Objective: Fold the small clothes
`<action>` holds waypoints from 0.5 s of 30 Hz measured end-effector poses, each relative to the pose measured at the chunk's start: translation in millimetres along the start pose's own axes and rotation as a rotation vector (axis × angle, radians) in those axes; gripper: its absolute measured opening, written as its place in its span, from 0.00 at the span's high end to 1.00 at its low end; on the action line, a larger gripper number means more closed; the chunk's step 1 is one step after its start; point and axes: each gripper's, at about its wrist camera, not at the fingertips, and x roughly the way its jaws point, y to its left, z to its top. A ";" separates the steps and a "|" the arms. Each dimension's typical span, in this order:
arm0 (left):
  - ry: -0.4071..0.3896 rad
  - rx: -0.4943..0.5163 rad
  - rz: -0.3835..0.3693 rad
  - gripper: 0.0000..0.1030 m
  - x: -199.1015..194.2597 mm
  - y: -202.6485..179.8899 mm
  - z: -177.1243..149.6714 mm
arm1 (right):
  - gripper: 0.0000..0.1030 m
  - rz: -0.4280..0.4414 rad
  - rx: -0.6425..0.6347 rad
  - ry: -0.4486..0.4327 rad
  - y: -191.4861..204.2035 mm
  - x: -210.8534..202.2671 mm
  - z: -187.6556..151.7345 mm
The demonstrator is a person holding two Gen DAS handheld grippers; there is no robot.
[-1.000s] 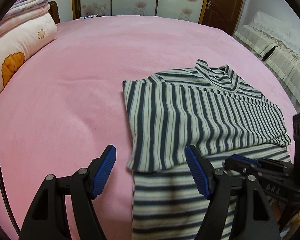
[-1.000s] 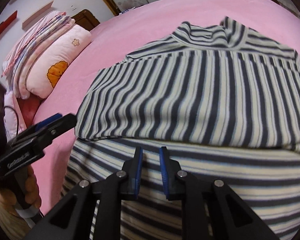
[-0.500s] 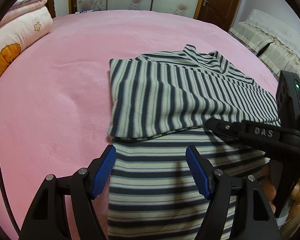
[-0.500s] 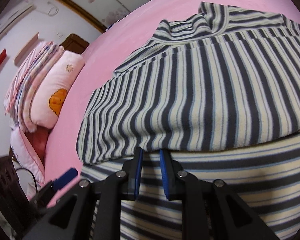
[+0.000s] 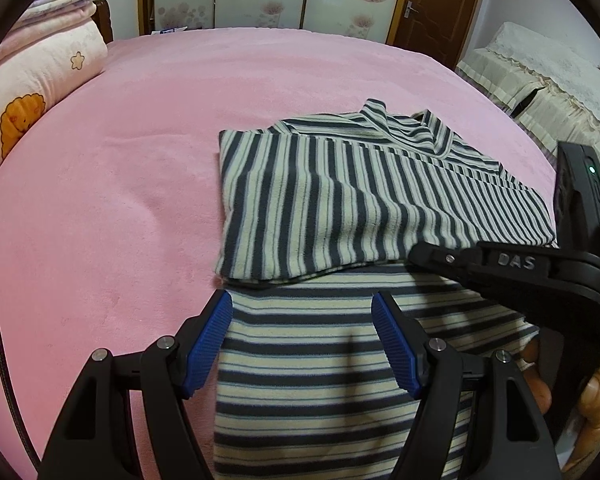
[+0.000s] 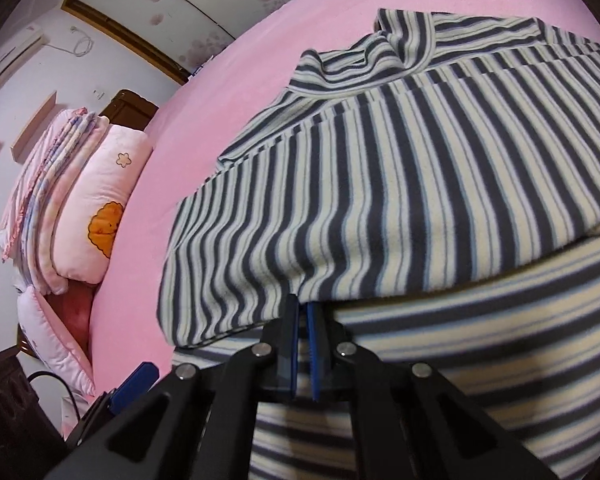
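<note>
Bedspread (image 5: pixel 180 128) (pink), striped shirt (image 5: pixel 340 208) folded, left hand-held gripper (image 5: pixel 302 344) spread, right hand-held gripper (image 6: pixel 302 320) pressed together, perhaps pinching cloth.

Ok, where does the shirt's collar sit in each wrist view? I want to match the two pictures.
Left wrist view: the collar lies right of centre in the upper half, at the far end of the striped shirt, beyond the open left gripper.
Right wrist view: the collar is at the top, right of centre, far beyond the right gripper.
Shared landmark: the pink pillow with the orange print, at the left in both.
</note>
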 end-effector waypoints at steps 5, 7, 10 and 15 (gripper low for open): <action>-0.004 -0.011 0.010 0.31 -3.2 4.2 1.0 | 0.96 0.006 0.024 0.018 -5.1 -3.5 -6.9; -0.005 -0.009 0.014 0.31 -4.0 4.3 1.5 | 0.96 0.009 0.035 0.028 -8.3 -1.5 -8.5; -0.002 -0.002 0.024 0.31 -3.3 3.6 2.8 | 0.96 0.012 0.036 0.036 -12.5 -1.0 -10.5; 0.006 0.017 0.047 0.31 -2.6 -2.9 1.4 | 0.96 -0.009 0.020 0.050 -14.1 -4.4 -13.3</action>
